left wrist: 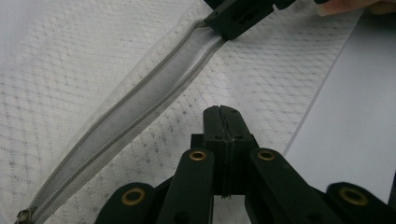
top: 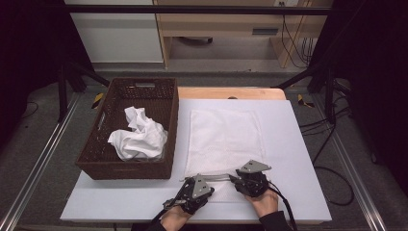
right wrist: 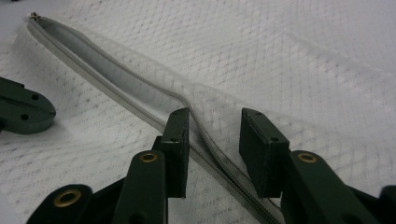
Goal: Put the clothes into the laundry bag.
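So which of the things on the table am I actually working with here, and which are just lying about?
In the job:
- white mesh laundry bag
- its zipper, open along the near edge
- left tongs, shut
- right tongs, open astride the zipper edge

Lying about:
- brown wicker basket
- crumpled white cloth inside it

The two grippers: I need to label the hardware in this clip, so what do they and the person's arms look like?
Both are black, two-jawed linkage tools. The left gripper and the right gripper each carry a grey three-cornered plate on top. Brass-coloured rivets join the links, the jaws end in flat rectangular black blocks, and black cables trail back. Dark sleeves cover the wrists.
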A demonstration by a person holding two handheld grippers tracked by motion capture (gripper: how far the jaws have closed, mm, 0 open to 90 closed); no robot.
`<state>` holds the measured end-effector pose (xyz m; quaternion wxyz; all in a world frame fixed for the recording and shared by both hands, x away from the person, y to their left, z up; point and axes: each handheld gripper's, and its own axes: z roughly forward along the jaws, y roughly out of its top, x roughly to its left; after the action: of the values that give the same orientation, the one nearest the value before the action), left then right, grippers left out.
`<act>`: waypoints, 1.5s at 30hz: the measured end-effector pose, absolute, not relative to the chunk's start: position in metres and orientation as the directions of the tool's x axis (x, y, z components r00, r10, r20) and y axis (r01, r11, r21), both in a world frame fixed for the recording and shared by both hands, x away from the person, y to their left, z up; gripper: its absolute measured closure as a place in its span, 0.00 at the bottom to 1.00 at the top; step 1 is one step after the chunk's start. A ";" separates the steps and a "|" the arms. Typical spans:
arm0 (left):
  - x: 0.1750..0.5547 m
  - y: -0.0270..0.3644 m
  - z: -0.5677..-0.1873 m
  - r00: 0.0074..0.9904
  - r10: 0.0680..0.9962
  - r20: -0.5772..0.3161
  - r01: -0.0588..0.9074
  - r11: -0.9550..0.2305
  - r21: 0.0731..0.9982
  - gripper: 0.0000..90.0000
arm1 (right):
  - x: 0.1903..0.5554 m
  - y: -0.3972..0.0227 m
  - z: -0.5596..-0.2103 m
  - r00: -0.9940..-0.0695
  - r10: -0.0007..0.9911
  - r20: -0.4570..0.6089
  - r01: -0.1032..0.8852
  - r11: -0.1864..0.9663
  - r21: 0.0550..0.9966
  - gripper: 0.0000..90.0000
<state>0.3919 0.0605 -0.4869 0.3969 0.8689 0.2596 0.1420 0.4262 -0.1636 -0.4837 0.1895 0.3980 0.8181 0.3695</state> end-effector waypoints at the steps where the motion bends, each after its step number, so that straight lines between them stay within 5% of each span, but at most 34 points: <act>1: 0.392 0.061 -0.487 0.825 0.564 0.039 0.340 -0.550 0.763 0.99 | 0.427 -0.163 -0.483 -0.606 0.795 -0.029 0.507 0.414 0.756 0.73; 10: 0.392 0.060 -0.487 0.824 0.565 0.041 0.339 -0.551 0.763 0.99 | 0.428 -0.158 -0.482 -0.627 0.778 -0.038 0.511 0.447 0.734 0.76; 17: 0.392 0.060 -0.486 0.824 0.565 0.040 0.342 -0.552 0.760 0.98 | 0.428 -0.155 -0.481 -0.631 0.774 -0.055 0.511 0.468 0.721 0.97; 21: 0.391 0.060 -0.486 0.826 0.562 0.048 0.336 -0.559 0.758 0.97 | 0.429 -0.156 -0.480 -0.621 0.782 -0.039 0.531 0.457 0.714 0.99; 26: 0.392 0.061 -0.477 0.824 0.564 0.045 0.339 -0.555 0.759 0.89 | 0.428 -0.160 -0.472 -0.612 0.791 -0.026 0.514 0.422 0.746 0.99; 34: 0.404 0.062 -0.448 0.795 0.596 0.116 0.293 -0.544 0.786 0.60 | 0.424 -0.164 -0.459 -0.605 0.796 -0.020 0.470 0.377 0.798 0.99; 45: 0.441 0.032 -0.455 0.757 0.622 0.198 0.302 -0.603 0.739 0.62 | 0.423 -0.166 -0.454 -0.611 0.791 -0.021 0.444 0.365 0.818 0.99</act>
<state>0.4410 0.0318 -0.4550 0.3572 0.8666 0.2667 0.2241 0.4234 -0.1663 -0.4536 0.2119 0.3868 0.7985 0.4097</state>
